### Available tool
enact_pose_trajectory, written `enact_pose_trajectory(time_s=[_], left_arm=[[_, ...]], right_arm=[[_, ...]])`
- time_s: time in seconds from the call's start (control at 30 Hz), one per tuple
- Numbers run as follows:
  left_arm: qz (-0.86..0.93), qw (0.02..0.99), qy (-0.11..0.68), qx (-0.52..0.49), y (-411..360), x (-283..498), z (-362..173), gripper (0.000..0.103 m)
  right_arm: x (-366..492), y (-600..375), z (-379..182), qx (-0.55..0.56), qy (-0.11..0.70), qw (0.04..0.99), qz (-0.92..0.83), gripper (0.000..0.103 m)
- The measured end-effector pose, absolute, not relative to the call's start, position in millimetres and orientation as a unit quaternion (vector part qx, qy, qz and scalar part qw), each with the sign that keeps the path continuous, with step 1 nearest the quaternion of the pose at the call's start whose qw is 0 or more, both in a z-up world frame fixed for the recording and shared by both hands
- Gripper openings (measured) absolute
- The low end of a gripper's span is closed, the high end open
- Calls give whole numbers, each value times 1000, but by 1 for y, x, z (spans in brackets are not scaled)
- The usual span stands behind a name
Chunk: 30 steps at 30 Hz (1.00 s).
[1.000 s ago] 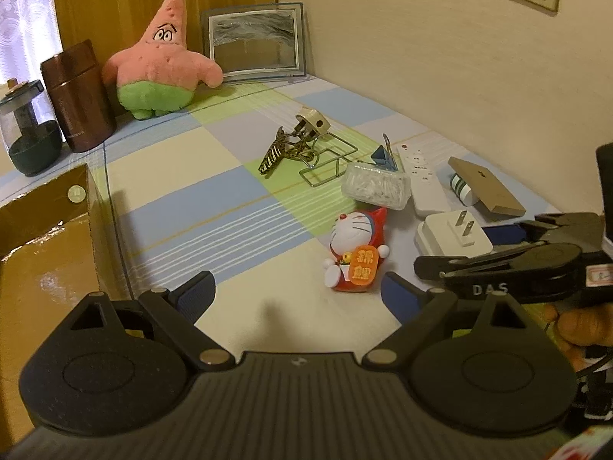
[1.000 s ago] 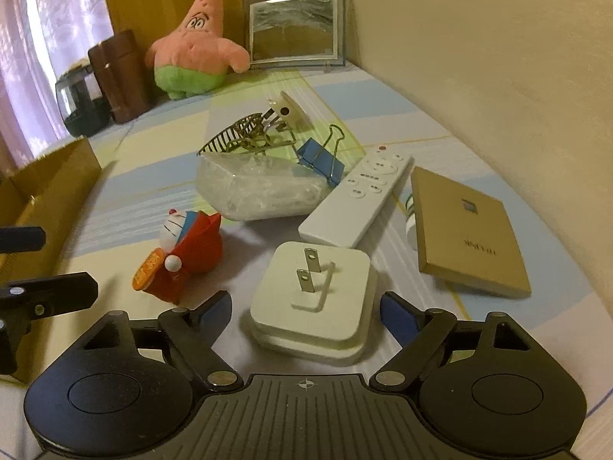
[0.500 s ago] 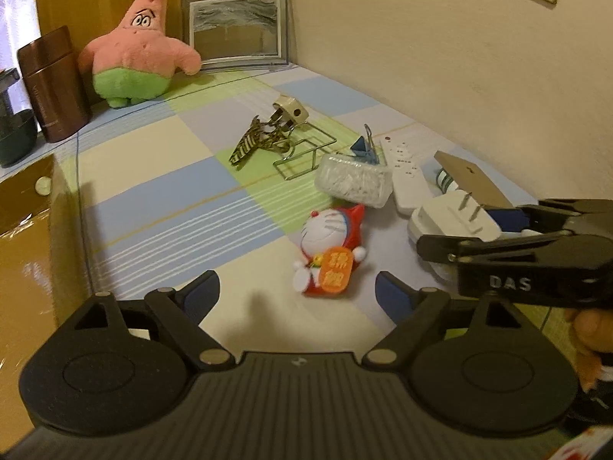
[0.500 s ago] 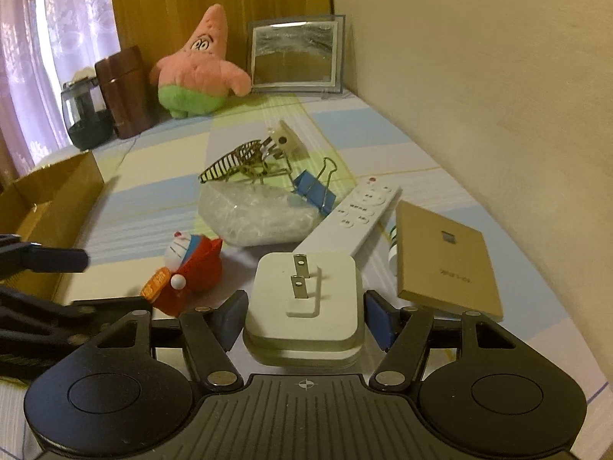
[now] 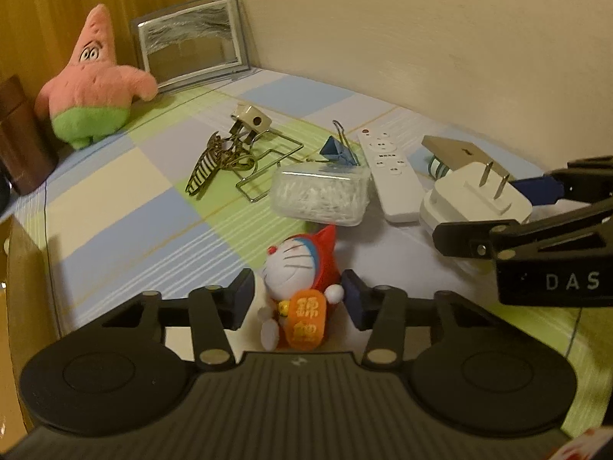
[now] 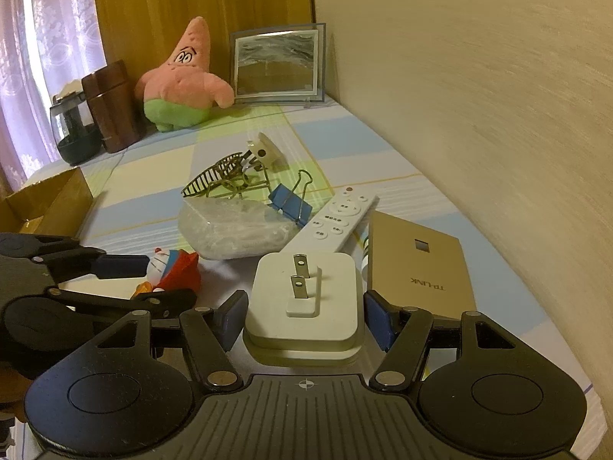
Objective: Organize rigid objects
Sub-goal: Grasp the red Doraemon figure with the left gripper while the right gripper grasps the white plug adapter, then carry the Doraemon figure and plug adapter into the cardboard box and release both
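Two items are under my claws near the surface's front edge: the cat figurine [image 5: 302, 287], red-hooded and white-faced, lying face-up with its head toward the far edge, now pinched as my left gripper [image 5: 297, 295] has just closed, and the square white plug adapter [image 6: 304, 299], prongs up, clamped by my right gripper [image 6: 304, 316].

A home, most likely a bedroom or living room. Far ahead of the left claw [image 5: 297, 295], against a wood-panelled wall: a pink starfish plush toy [image 5: 90, 80] and a framed picture [image 5: 189, 38] leaning upright. Beside the plush, seen from the right claw [image 6: 304, 316]: a brown wooden canister [image 6: 111, 105], a glass jar [image 6: 71, 132], then lace curtains [image 6: 49, 38] at a window. Underneath, a pastel checked cloth [image 5: 126, 207] over the counter, scattered with household odds and ends: a white remote control [image 5: 387, 168], a blue binder clip [image 5: 339, 149], a cartoon cat figurine [image 5: 300, 280].
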State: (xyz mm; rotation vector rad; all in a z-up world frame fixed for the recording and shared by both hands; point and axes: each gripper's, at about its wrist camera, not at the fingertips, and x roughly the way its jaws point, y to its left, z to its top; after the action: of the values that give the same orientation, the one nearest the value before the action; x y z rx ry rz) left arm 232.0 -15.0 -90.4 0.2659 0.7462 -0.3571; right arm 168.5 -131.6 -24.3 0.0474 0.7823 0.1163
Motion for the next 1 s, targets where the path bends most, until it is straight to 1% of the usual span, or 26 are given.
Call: enact_pose_trajectory(time_s=[0.13,0.43,0.83,1.0], left_arm=[[-172,906,362,135,-17,231,-91,40],[-119,926,353,58,9,205,-80,39],[-79,937,341,7,32,155,-59,39],[-67,941,331,-7,40,139,-42,39]], right_arm=[[168,-132,-25,25,381,922,56,62],[162,-127,-15,28,366,928,68,62],[145,-117,2,30,346,934,88,62],[135,-110,10,35,342,933,103,62]])
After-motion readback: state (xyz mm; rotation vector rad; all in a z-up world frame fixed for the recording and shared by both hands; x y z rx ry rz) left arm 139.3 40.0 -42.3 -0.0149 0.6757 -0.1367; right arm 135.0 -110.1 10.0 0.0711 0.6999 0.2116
